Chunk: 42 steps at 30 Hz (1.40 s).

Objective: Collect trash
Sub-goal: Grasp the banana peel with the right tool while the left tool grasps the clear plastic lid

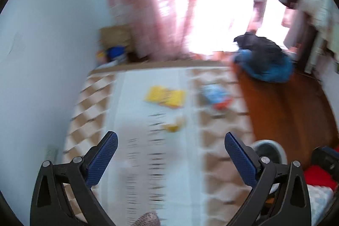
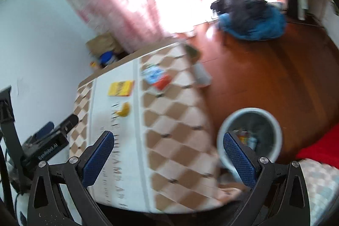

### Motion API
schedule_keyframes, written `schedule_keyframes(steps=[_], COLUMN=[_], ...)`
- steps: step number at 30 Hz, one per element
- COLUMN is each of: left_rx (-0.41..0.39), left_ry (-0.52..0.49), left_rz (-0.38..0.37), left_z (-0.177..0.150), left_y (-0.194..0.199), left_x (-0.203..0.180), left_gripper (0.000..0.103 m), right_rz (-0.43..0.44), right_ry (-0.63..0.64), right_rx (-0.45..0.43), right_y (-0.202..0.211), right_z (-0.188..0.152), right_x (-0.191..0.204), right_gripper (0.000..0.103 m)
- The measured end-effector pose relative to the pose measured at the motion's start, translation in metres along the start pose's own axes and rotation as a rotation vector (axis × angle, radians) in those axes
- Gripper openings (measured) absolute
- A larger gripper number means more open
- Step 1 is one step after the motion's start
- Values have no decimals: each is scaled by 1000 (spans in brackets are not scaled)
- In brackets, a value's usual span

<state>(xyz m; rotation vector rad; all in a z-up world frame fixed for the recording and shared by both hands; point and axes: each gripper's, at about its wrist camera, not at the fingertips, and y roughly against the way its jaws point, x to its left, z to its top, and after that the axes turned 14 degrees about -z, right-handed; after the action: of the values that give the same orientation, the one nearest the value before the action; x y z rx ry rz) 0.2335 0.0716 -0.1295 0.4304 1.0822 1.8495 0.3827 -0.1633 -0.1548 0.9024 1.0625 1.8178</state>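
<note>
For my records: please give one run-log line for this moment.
left hand-held gripper open | right hand-held gripper open | yellow flat packet on table

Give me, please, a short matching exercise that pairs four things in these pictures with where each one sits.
Things:
1. yellow packet
2. banana peel
3. waste bin
4. blue and black bundle

Places:
A. on the wooden floor beside the table
B. on the pale centre strip of the tablecloth, farther from the tools
C. on the floor near the bright window
D. on the pale centre strip, nearer the tools

Pairs: 1-B, 2-D, 3-A, 4-C
</note>
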Motion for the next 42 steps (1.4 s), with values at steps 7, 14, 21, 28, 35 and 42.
schedule_keyframes(steps=[7, 14, 21, 28, 35, 42], left_rx=[138, 287, 311, 222, 249, 251], left_ry=[147, 207, 227, 214, 77, 42], left_rz=[233, 253, 207, 87, -59, -54], left_z=[-37, -72, -85, -95, -110, -110], left_y=[-60, -115, -126, -86, -86, -112], left_x=[137, 201, 217, 200, 148, 120], left_gripper=[103, 103, 103, 103, 102, 83], right_rz=[39, 44, 26, 32, 40, 21], right_ry=[62, 12, -18, 105, 134, 87], right_rx=[141, 236, 235, 179, 204, 205], right_y=[-112, -198, -234, -200, -171, -165], right_z=[11, 15, 17, -7, -59, -81], right_x=[115, 166, 185, 177, 138, 114], right_gripper=[83, 64, 35, 23, 22, 22])
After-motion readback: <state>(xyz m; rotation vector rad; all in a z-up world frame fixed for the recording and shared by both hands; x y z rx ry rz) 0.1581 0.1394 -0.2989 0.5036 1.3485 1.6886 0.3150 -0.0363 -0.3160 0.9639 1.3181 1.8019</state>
